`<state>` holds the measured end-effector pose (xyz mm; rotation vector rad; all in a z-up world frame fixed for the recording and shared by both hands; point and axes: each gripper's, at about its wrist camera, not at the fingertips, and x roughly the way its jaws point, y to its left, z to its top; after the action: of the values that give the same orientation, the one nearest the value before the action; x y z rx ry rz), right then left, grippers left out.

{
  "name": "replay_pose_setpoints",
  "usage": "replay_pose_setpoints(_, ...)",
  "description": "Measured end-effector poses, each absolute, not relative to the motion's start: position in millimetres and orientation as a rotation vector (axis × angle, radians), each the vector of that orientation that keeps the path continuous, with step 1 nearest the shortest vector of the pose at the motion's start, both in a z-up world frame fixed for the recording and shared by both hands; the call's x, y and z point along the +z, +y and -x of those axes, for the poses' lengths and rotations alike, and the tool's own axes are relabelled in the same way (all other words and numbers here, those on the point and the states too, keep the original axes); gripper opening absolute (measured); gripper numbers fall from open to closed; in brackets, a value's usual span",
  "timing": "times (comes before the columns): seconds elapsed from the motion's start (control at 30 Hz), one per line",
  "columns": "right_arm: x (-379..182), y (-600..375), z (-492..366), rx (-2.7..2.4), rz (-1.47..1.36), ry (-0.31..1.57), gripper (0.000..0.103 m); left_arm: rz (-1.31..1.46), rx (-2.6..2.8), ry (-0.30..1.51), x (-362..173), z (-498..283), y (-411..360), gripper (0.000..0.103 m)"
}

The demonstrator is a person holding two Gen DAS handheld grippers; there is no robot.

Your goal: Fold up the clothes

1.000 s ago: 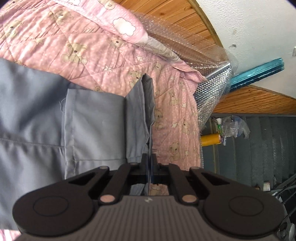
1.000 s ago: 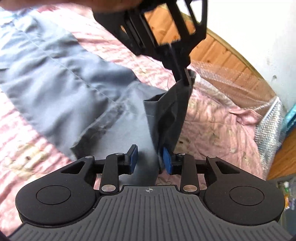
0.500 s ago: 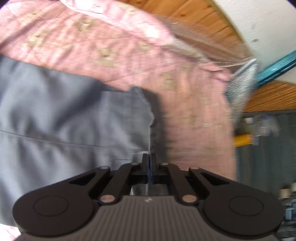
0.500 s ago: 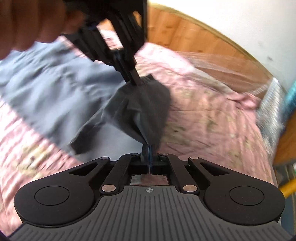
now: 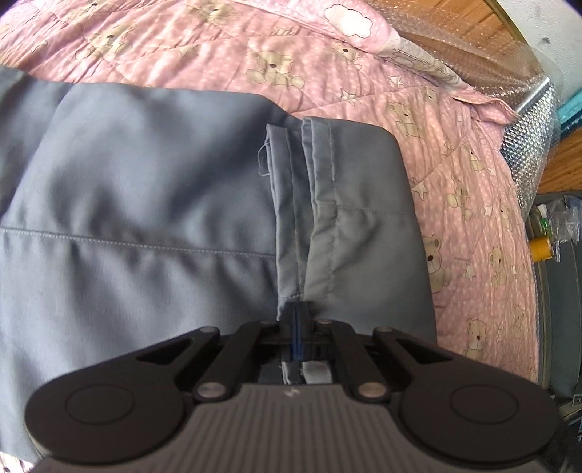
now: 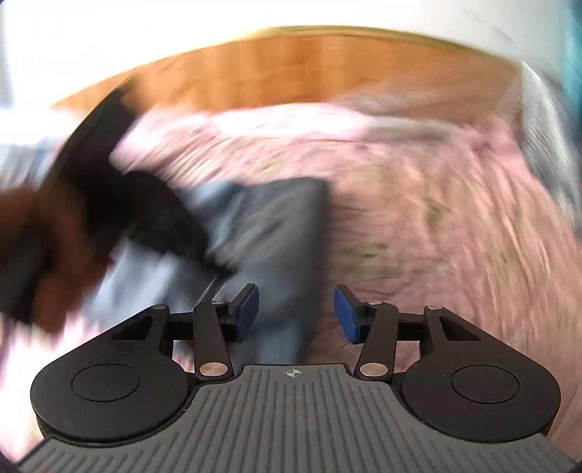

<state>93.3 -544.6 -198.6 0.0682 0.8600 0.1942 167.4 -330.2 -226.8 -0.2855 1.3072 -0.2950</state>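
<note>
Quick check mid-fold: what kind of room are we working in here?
Most likely a bedroom. The grey garment lies on a pink quilt printed with teddy bears, spread like bedding, with a wooden headboard curving behind it against a white wall.

The left gripper (image 5: pixel 298 320) sits at the lower centre of its own view, with the jaws pressed together so that only a thin blue line shows between the pads. In the right wrist view it appears as a dark, blurred shape at the left, with the person's hand (image 6: pixel 43 254) behind it. The right gripper (image 6: pixel 296 313) is at the lower centre, its blue pads (image 6: pixel 248 303) standing well apart.
</note>
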Motion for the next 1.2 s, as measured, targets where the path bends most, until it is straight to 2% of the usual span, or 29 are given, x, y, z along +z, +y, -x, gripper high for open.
replay_pose_setpoints(0.07, -194, -558, -103, 0.165, -0.189, 0.868, 0.051, 0.262, -0.305, 1.308, -224, -166, -330, 0.004)
replay_pose_setpoints(0.1, -196, -555, -103, 0.172, -0.182, 0.875, 0.047, 0.244, -0.299, 1.295, -217, -165, -328, 0.005)
replay_pose_setpoints(0.13, -198, -551, -103, 0.179, -0.175, 0.882, 0.023, 0.223, -0.286, 1.269, -207, -164, -327, 0.015)
replay_pose_setpoints(0.17, -200, -548, -104, 0.187, -0.168, 0.889, 0.022, 0.203, -0.273, 1.242, -197, -162, -325, 0.021)
replay_pose_setpoints(0.23, -199, -538, -102, 0.199, -0.121, 0.883, 0.017, 0.157, -0.286, 1.147, -170, -158, -327, 0.044)
replay_pose_setpoints(0.27, -191, -528, -98, 0.205, -0.051, 0.851, 0.016, 0.134, -0.298, 1.093, -155, -156, -328, 0.051)
replay_pose_setpoints(0.3, -184, -517, -94, 0.212, 0.018, 0.817, 0.015, 0.115, -0.323, 1.059, -144, -156, -333, 0.062)
replay_pose_setpoints(0.33, -177, -507, -91, 0.221, 0.074, 0.788, 0.014, 0.105, -0.365, 1.058, -139, -158, -341, 0.069)
replay_pose_setpoints(0.37, -172, -496, -87, 0.231, 0.119, 0.764, 0.013, 0.105, -0.422, 1.082, -139, -163, -352, 0.071)
replay_pose_setpoints(0.47, -162, -469, -80, 0.273, 0.199, 0.720, 0.012, 0.065, -0.513, 1.171, -158, -177, -380, 0.070)
replay_pose_setpoints(0.5, -160, -461, -78, 0.288, 0.215, 0.712, 0.012, 0.038, -0.526, 1.199, -167, -181, -385, 0.054)
replay_pose_setpoints(0.53, -160, -454, -76, 0.301, 0.226, 0.706, 0.013, 0.046, -0.532, 1.216, -172, -184, -381, 0.016)
replay_pose_setpoints(0.57, -160, -449, -74, 0.315, 0.238, 0.699, 0.013, 0.082, -0.535, 1.222, -172, -187, -369, 0.009)
replay_pose_setpoints(0.63, -154, -446, -65, 0.347, 0.226, 0.651, 0.032, 0.153, -0.540, 1.233, -173, -193, -347, 0.008)
replay_pose_setpoints(0.67, -148, -448, -59, 0.364, 0.198, 0.620, 0.035, 0.194, -0.543, 1.228, -170, -195, -330, 0.007)
replay_pose_setpoints(0.73, -136, -454, -49, 0.393, 0.133, 0.571, 0.052, 0.282, -0.541, 1.204, -159, -197, -286, 0.007)
replay_pose_setpoints(0.77, -133, -454, -47, 0.407, 0.107, 0.567, 0.053, 0.317, -0.531, 1.201, -159, -199, -261, 0.007)
replay_pose_setpoints(0.87, -145, -445, -53, 0.434, 0.067, 0.647, 0.054, 0.409, -0.493, 1.246, -181, -205, -201, 0.007)
replay_pose_setpoints(1.0, -180, -416, -69, 0.450, 0.088, 0.794, 0.046, 0.511, -0.454, 1.272, -224, -209, -157, 0.011)
replay_pose_setpoints(1.03, -185, -407, -68, 0.457, 0.108, 0.807, 0.043, 0.544, -0.450, 1.268, -232, -209, -151, 0.013)
replay_pose_setpoints(1.2, -177, -366, -56, 0.475, 0.282, 0.753, 0.041, 0.587, -0.466, 1.259, -242, -209, -140, 0.019)
